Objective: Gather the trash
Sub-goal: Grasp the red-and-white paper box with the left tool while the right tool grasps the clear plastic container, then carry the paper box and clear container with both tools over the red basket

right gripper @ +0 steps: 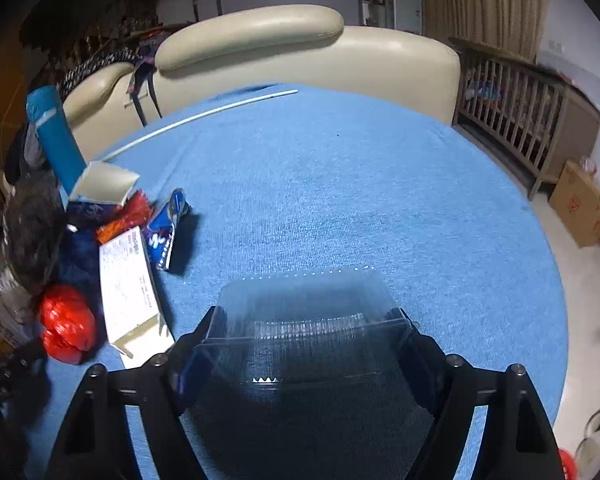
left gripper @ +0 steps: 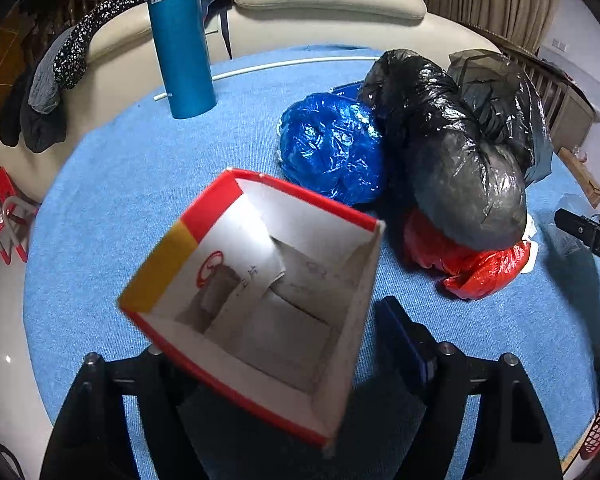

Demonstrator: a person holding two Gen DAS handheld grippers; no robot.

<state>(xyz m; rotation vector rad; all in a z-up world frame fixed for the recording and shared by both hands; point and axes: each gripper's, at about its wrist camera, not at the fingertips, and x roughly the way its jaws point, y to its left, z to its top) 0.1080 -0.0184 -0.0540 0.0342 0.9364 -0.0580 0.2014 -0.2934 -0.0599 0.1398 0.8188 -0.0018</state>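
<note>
Currently: left hand-held gripper (left gripper: pixel 300 364) clamped on open cardboard box (left gripper: pixel 260 300), held tilted above blue counter (left gripper: pixel 148 184). Light, stiff, crushable; grip by wall. Right hand-held gripper (right gripper: pixel 303 340) clamped on clear plastic container (right gripper: pixel 303 320); slippery, flimsy; hold by sides.

Both wrist cameras look steeply down, close — sharing the blue table (left gripper: pixel 140 168).

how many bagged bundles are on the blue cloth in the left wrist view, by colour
black bag: 1
blue bag: 1
red bag: 1
total: 3
A further dark bag behind the black one may be separate; the view does not settle it.
</note>
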